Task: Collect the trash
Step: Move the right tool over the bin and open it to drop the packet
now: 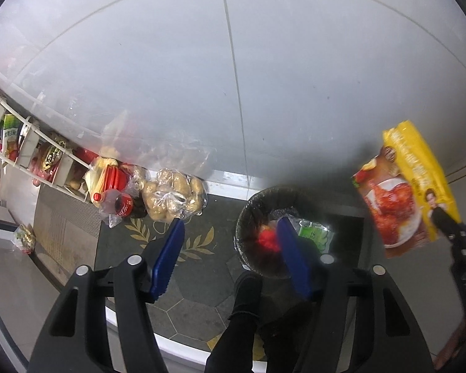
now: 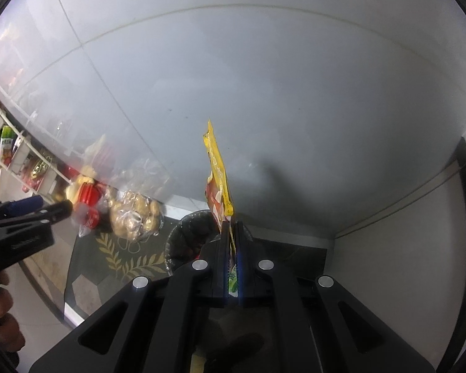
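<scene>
My right gripper (image 2: 231,224) is shut on the lower edge of a yellow and red snack packet (image 2: 218,171), which stands upright and edge-on above its fingers. The left wrist view shows the same packet (image 1: 404,186) face-on at the right, with the right gripper (image 1: 447,225) clamped on its corner. Below stands a round bin with a black liner (image 1: 244,217); a red scrap (image 1: 265,239) and a green wrapper (image 1: 315,233) lie inside. My left gripper (image 1: 230,221) hangs open above the bin's left rim, nothing between its blue pads (image 1: 171,248).
A clear bag of potatoes (image 1: 171,195) and a cola bottle (image 1: 118,203) lie by the white tiled wall. A white rack with packets (image 1: 31,146) stands far left. A crumpled wrapper (image 1: 25,237) lies on the floor. A dark leaf-patterned mat (image 1: 189,242) carries the bin. A person's dark leg (image 1: 242,310) stands close.
</scene>
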Tool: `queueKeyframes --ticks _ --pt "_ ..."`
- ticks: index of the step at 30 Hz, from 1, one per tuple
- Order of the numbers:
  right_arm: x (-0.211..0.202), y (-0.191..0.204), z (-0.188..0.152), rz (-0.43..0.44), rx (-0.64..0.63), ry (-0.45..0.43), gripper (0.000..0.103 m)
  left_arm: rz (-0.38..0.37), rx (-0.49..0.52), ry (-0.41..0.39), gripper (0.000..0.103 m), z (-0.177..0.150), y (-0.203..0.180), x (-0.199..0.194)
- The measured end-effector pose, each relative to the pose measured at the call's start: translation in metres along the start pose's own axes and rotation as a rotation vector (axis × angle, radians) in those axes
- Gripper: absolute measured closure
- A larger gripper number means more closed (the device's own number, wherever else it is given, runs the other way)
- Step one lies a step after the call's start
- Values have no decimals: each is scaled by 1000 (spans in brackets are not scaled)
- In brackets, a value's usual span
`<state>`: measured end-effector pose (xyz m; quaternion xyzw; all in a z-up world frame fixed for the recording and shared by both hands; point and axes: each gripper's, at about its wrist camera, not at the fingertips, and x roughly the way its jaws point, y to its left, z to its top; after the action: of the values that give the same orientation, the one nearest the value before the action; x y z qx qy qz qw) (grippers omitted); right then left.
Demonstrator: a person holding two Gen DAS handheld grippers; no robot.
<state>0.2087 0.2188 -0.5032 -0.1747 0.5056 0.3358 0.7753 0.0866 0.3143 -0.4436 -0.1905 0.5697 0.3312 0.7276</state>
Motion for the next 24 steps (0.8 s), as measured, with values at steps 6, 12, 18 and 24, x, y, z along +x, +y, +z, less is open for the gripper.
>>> queueKeyframes --ticks 6,12,18,24 --pt "14 11 0 13 -23 25 100 9 -18 -17 41 3 6 -15" --pt "30 19 -5 26 -68 68 100 17 -23 -26 41 3 12 -24" --pt "58 31 -14 25 -117 122 100 21 -36 -10 41 0 13 -20" --pt "87 34 -21 24 -127 169 100 30 -47 17 41 -4 18 -6"
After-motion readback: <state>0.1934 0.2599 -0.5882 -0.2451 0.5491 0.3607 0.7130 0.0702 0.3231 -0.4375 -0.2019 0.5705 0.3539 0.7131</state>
